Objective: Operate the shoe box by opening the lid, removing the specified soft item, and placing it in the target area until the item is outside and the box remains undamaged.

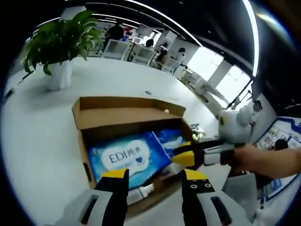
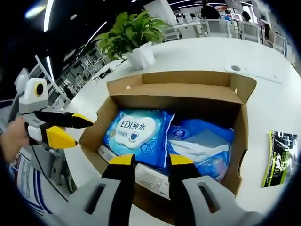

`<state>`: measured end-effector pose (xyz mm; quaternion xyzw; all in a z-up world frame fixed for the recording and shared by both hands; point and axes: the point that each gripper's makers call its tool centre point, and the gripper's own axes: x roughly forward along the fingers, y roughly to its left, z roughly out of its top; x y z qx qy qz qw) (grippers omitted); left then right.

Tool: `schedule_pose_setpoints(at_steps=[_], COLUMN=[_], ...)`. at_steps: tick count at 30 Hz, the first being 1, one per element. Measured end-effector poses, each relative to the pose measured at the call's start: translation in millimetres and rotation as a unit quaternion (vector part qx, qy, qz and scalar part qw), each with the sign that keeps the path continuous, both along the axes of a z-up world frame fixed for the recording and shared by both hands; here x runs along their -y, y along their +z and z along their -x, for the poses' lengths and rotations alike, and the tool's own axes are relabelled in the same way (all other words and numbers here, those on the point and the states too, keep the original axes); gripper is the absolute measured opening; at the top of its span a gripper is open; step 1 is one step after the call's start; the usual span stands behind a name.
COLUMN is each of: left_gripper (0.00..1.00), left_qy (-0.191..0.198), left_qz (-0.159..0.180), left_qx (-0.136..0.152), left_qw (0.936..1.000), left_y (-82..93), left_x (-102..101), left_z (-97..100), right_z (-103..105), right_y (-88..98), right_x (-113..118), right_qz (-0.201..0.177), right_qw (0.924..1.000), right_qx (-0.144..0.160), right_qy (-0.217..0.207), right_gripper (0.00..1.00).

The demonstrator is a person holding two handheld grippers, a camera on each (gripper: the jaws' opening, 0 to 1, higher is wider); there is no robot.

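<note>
Box (image 2: pixel 188 92) lies open holding two blue soft packs (image 2: pixel 136 134), both grippers (image 2: pixel 151 162) spread, gripping nothing.

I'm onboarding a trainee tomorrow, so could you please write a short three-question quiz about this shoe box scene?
1. True or false: the cardboard box is open.
2. Which package lies nearer the left gripper in the right gripper view? A) the EDI pack B) the second blue pack
3. What stands on the white table behind the box?

Key: 1 true; 2 A; 3 a potted plant.
</note>
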<state>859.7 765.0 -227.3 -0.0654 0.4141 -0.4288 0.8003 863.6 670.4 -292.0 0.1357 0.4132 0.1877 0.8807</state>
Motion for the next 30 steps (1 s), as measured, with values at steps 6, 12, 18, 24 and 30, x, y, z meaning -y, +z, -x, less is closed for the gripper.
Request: schedule_pose_setpoints(at_steps=[6,12,18,24,30], left_gripper=[0.45,0.45,0.45,0.45,0.45], left_qy=[0.001,0.005,0.007,0.007,0.011], left_qz=[0.004,0.005,0.005,0.006,0.002], left_qx=[-0.004,-0.010,-0.014,-0.018,-0.022], left_qw=[1.0000,0.9999,0.9999,0.9998,0.9997], left_y=[-2.9,-7.0,-10.2,-13.0,-16.4], left_x=[-3,-9,-11,-10,-13], left_z=[-5.7,-8.8,-11.5,-11.2,-11.2], right_z=[-8,-11,-17,-23,-25], right_y=[-9.4,-14.0,-18.4,-25.3,-27.2], right_x=[-3,-6,-8,-10,-8], right_qz=[-0.004,-0.003,-0.005,-0.002,0.021], right_qw=[0.9999,0.9999,0.9998,0.9997,0.9996], right_qx=[-0.010,-0.016,-0.019,-0.025,-0.016], right_qy=[-0.004,-0.003,-0.004,0.000,0.012], right_gripper=[0.22,0.21,0.19,0.18,0.11])
